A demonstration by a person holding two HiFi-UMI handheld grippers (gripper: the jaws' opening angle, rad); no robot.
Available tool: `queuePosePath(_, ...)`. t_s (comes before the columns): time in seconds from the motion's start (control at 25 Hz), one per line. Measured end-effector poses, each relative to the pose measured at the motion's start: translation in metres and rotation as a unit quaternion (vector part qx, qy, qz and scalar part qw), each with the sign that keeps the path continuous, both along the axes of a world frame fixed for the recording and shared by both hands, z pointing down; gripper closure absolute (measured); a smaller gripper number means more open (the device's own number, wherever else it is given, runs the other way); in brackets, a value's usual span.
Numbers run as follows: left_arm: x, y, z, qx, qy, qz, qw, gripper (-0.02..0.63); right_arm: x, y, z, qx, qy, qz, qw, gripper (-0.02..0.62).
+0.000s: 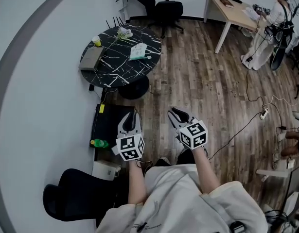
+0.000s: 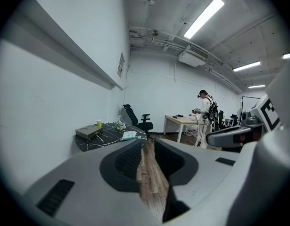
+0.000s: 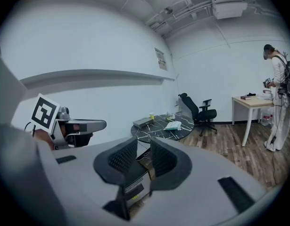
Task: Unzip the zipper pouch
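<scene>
Close in, the left gripper (image 1: 131,118) and right gripper (image 1: 177,114) are held side by side above the wood floor (image 1: 202,81), each with its jaws a narrow gap apart and nothing between them. Farther off, the pale pouch (image 1: 138,51) lies on the round black table (image 1: 115,69), beside a grey box (image 1: 91,59). Beyond, a person (image 1: 268,25) stands at a desk (image 1: 232,11).

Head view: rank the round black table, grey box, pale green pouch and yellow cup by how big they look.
1. round black table
2. grey box
3. pale green pouch, only slightly smaller than the box
4. yellow cup
</scene>
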State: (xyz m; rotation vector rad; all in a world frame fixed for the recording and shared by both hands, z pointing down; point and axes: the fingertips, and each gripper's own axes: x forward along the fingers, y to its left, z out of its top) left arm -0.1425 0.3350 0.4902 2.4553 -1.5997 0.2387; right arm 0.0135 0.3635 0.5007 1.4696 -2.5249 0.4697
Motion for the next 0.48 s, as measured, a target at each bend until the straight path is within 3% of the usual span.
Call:
queuePosePath(0.08, 0.001, -0.003, 0.001, -0.005, -0.006, 0.002, 1.0000, 0.458, 0.000, -0.004, -0.001, -0.001, 0.002, -0.003, 1.000, 0.477)
queuePosePath(0.2, -0.002, -0.007, 0.004, -0.009, -0.010, 0.004, 0.9999, 0.420, -0.002, -0.010, -0.001, -0.003, -0.001, -0.005, 1.000, 0.445)
queuePosePath(0.48, -0.014, -0.025, 0.010, -0.024, -0.008, -0.005, 0.9997, 0.399, -0.007, -0.032, 0.008, -0.019, 0.010, -0.021, 1.000, 0.425)
